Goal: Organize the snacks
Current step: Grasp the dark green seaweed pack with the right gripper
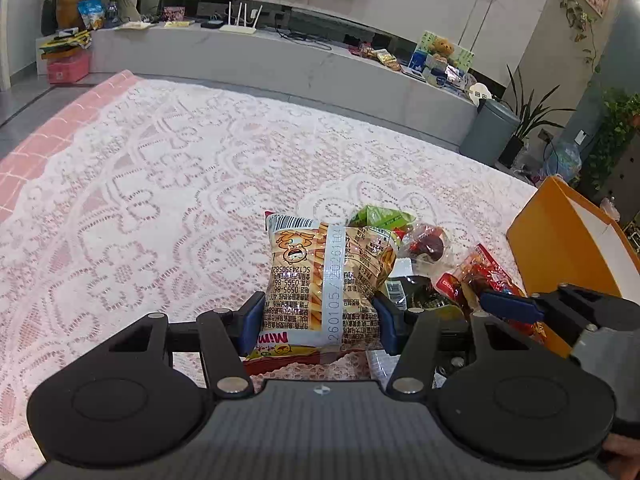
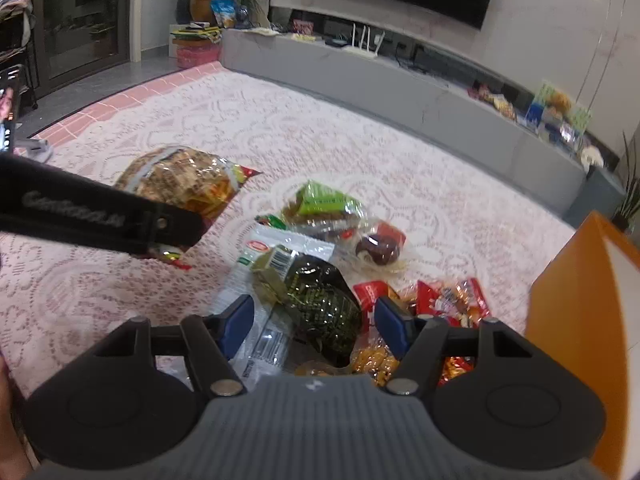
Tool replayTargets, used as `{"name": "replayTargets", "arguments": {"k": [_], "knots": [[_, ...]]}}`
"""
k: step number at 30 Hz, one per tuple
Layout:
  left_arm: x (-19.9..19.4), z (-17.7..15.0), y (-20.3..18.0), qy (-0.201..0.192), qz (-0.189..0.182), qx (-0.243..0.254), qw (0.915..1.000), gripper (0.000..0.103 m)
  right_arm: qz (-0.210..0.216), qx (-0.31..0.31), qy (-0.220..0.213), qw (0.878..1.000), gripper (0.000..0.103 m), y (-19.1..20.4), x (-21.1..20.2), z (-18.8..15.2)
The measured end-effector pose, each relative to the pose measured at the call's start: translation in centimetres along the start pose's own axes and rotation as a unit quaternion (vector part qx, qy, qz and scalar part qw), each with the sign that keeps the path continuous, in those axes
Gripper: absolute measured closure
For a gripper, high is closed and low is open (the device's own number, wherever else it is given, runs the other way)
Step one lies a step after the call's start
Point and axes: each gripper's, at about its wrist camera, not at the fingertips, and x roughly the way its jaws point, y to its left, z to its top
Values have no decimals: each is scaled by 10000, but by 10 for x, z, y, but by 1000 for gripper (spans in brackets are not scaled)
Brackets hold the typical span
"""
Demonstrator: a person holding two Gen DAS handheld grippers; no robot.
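Observation:
My left gripper point(image 1: 320, 324) is shut on a tan fries snack bag point(image 1: 328, 272), its blue pads pressing both sides; the bag is lifted off the lace cloth. In the right wrist view that bag point(image 2: 184, 184) shows at the left behind the left gripper's black side. My right gripper point(image 2: 316, 324) stands open over the snack pile. A dark green packet point(image 2: 320, 300) and a clear packet point(image 2: 256, 320) lie between its pads, untouched. Also in the pile are a green packet point(image 2: 324, 200), a round chocolate sweet point(image 2: 378, 248) and red packets point(image 2: 448, 300). One of the right gripper's blue fingers point(image 1: 508, 306) shows at the right.
An open orange box point(image 1: 560, 248) point(image 2: 572, 320) stands right of the pile. The pink lace tablecloth point(image 1: 160, 200) stretches left and far. Beyond it run a grey TV bench point(image 1: 280, 64) and a grey bin point(image 1: 488, 128). A phone on a stand point(image 2: 8, 120) is at the far left.

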Motion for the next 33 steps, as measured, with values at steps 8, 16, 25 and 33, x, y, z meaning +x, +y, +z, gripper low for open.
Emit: {"name": "replayTargets", "arguments": {"k": [8,16,25,33], "knots": [[8,-4,-1,92,-73,-8,9999,40,33,303,17,9995,42,-8,14,-1],[9,-6,-2,115,-75,1,9999,40,-61,284,-64,9996,57,0,10,-5],[5,-6,-6,31,-134,110,9998,40,-275,156,-445,9985,103,5,-10,-5],[-3,-6,-10,-91,-242,146,9996,40,-350,366,-653,9966,103,0,-28,-6]]}}
